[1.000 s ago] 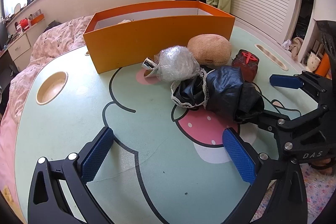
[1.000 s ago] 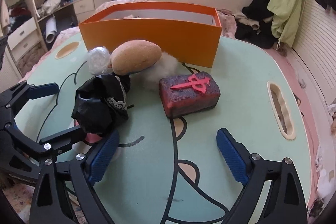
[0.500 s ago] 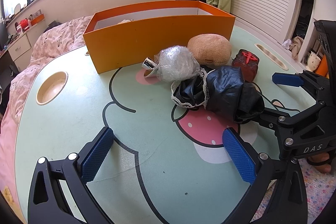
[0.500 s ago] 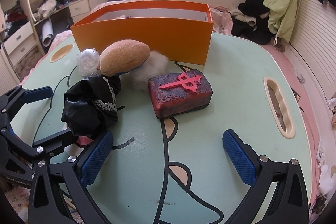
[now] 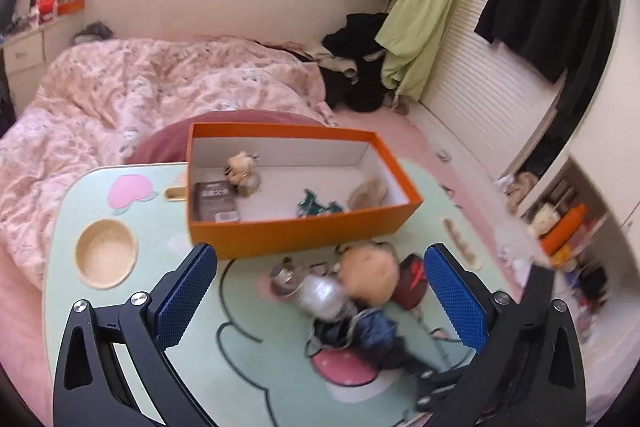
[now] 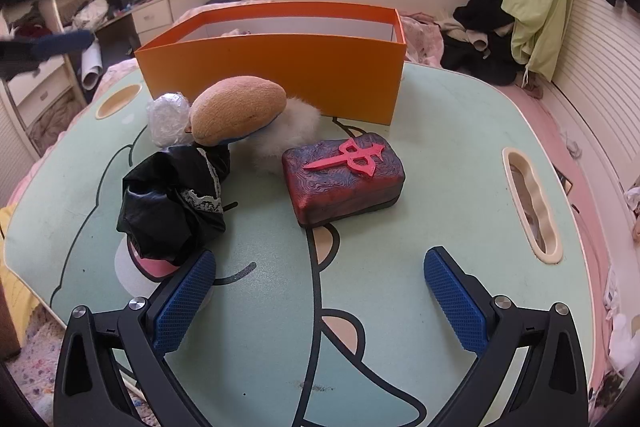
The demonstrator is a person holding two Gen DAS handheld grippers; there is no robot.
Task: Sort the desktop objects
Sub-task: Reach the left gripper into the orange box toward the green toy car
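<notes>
An orange box stands at the back of the mint-green table. In front of it lie a dark red block with a red symbol, a tan plush on white fluff, a bubble-wrap ball and a black bag with lace. My right gripper is open low over the table, short of the block, with nothing between its fingers. My left gripper is open too, high above the pile, with a view down into the orange box.
Inside the box lie a small plush, a dark packet, a teal piece and a furry item. The table has a round cup recess and a handle slot. A bed lies behind.
My left gripper has risen sharply and rolled, and now sees into the box from above; its picture is blurred. The right gripper's fingers spread a little wider and it stays in place.
</notes>
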